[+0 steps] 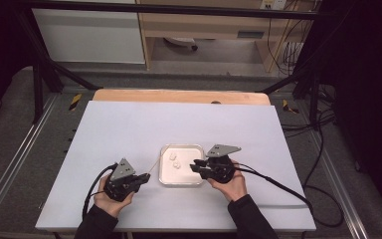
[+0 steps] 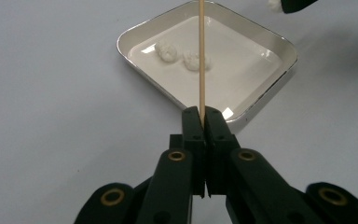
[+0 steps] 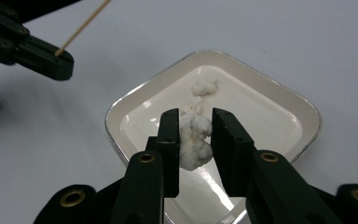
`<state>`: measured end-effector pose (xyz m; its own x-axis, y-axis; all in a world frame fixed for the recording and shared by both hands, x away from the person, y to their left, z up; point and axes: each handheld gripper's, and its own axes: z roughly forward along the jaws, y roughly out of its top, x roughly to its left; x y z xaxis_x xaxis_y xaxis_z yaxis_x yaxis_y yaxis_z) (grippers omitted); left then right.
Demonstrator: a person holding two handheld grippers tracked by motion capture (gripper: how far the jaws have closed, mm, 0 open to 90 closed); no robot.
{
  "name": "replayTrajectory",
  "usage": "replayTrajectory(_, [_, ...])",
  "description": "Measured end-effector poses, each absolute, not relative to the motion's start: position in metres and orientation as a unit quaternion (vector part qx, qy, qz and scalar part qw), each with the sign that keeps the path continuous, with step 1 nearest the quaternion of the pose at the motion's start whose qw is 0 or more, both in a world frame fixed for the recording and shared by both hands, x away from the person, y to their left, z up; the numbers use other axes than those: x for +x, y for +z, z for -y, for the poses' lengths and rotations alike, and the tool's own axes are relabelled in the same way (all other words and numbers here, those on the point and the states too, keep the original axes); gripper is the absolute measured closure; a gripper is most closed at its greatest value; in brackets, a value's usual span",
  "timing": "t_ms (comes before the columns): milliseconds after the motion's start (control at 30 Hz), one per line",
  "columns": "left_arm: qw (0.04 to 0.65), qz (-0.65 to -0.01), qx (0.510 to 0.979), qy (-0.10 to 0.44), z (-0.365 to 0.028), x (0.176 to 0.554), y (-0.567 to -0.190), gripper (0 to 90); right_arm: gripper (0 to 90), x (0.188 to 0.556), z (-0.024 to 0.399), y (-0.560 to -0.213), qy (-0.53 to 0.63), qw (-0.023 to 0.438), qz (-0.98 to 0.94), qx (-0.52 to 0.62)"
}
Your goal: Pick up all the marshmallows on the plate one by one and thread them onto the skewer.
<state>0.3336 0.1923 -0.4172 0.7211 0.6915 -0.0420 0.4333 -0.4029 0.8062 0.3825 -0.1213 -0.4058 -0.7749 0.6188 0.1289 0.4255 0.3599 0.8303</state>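
White lump (image 3: pixel 195 142), cauliflower-like, sits between the right gripper (image 3: pixel 195 126) fingers, lower centre of the right gripper view, above the tray floor. Fingers part closed, pressing it from both sides, so it's gripped. Whether it's fully clear of the tray I can't tell.

Two more lumps (image 2: pixel 182 55) lie side by side in the white square tray (image 1: pixel 164 150), upper middle of the left gripper view. Tray sits centre-low in the high view on the white worktop (image 1: pixel 114 129).

Skewer (image 2: pixel 201 60), thin wooden stick, is clamped in the left gripper (image 2: pixel 201 114); fingers fully closed on its base. It runs straight up the left gripper view, over the tray. In the high view the left gripper (image 1: pixel 140 180) is lower left of the tray, with the stick slanting up toward the tray's near-left corner; the right gripper (image 1: pixel 197 168) is at the tray's right edge.

Step in hand, my read: lump picked, threading onto the skewer not yet started.

Next move needs:
- bring lump to the skewer tip, well apart now
- line the stick's axis through the lump's thick middle, not the edge
- left hand holds the stick rigid while the right pushes
- watch grip force; lump looks crumbly and could split
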Motion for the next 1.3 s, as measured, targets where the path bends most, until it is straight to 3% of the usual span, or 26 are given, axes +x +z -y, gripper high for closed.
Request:
replayTrajectory(800, [0.448,-0.312,0.824,0.152,-0.166,0.328,-0.418,89.1,73.9,0.389,0.141,-0.367,0.581,0.057,-0.736,0.344])
replayTrajectory(1300, [0.46,-0.303,0.819,0.158,-0.16,0.326,-0.418,89.1,74.2,0.401,0.138,-0.365,0.616,0.026,-0.7,0.361])
